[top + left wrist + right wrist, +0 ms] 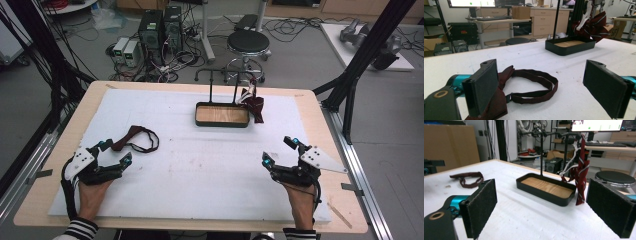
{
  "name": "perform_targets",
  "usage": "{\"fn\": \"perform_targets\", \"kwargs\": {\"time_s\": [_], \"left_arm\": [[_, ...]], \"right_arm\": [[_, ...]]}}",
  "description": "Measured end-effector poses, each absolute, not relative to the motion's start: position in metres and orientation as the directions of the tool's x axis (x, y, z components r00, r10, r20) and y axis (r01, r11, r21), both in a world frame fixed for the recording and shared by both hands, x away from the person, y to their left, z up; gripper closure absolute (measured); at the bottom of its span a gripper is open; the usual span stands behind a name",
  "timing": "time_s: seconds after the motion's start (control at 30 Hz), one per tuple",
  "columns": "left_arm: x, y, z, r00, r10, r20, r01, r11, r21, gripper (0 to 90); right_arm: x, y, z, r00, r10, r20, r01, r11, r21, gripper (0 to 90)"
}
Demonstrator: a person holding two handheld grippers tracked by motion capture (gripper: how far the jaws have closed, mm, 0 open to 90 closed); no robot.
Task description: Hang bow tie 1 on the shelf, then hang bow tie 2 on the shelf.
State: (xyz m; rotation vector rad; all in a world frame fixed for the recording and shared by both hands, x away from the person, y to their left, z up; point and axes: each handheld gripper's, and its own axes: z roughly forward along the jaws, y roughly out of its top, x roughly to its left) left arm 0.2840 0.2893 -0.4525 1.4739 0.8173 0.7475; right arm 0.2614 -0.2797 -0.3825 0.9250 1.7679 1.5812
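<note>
- We hold the left gripper (pixel 114 152) agape beside the bow tie (pixel 136 138); its loose strap at one o'clock may snag a jaw.
- Our right gripper (pixel 280 150) gapes empty, the rack (pixel 222 75) at eleven o'clock.

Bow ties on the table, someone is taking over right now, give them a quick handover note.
Left gripper: open, resting beside the dark red bow tie lying flat on the white mat; nothing between its jaws.
Right gripper: open and empty, low over the mat near the right edge.
Stand: black tray with a wooden floor and a rack above it; one striped bow tie already hangs at its right end.
Done: one tie hung.
Left: likely pick up the flat tie by its strap and hang it on the rack.
</note>
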Motion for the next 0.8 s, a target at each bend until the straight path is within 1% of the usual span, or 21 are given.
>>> {"fn": "perform_targets", "kwargs": {"time_s": [0.2, 0.5, 0.8], "left_arm": [[0.284, 0.289, -0.453, 0.541, 0.841, -0.015, 0.060, -0.021, 0.998, 13.3], [0.284, 0.290, -0.453, 0.537, 0.843, -0.022, 0.063, -0.015, 0.998, 13.4], [0.284, 0.292, -0.452, 0.539, 0.841, -0.037, 0.062, 0.005, 0.998, 13.2]], "right_arm": [[0.260, -0.277, -0.389, -0.600, 0.800, -0.007, 0.085, 0.072, 0.994, 9.0], [0.256, -0.278, -0.404, -0.591, 0.807, 0.015, 0.092, 0.049, 0.995, 9.0], [0.256, -0.279, -0.406, -0.589, 0.808, 0.016, 0.092, 0.048, 0.995, 9.0]]}}
